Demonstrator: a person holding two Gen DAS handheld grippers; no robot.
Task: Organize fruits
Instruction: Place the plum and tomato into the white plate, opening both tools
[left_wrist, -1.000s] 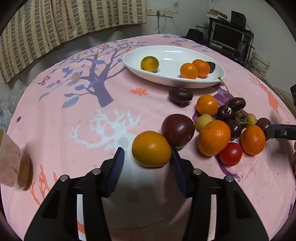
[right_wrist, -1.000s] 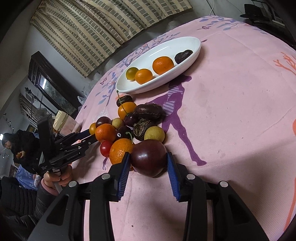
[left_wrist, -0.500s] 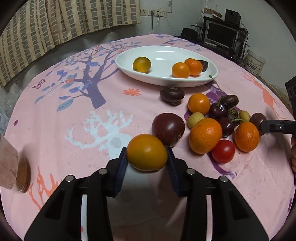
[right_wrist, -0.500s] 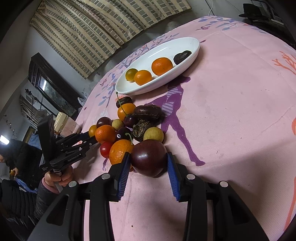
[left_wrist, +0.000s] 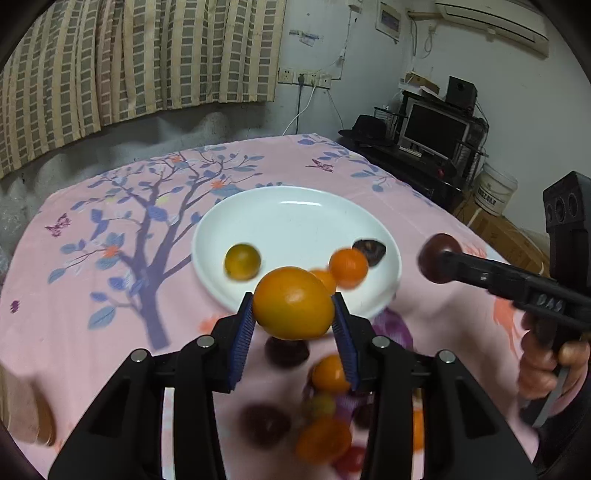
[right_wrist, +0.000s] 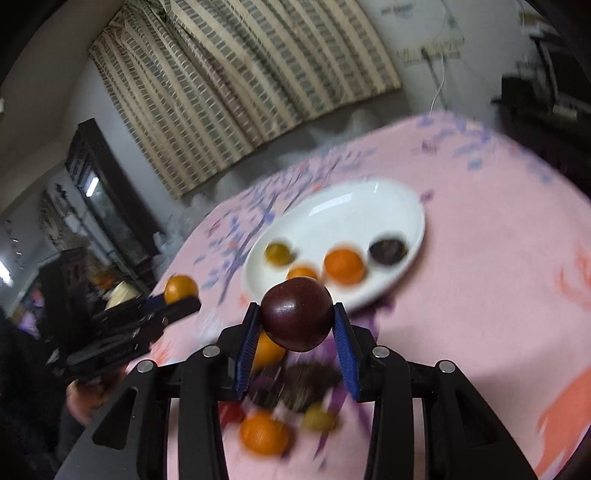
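Left gripper pinches the orange, right gripper pinches the plum; both are airborne, with the plate ahead of the jaws. Lower each onto bare plate, clear of the fruit already there, and release low so nothing rolls.

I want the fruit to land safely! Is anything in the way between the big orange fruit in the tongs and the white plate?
Nothing blocks the path. The round orange fruit is held above the table, with open air to the white oval plate. Four small fruits sit along its near side; the far part is bare.
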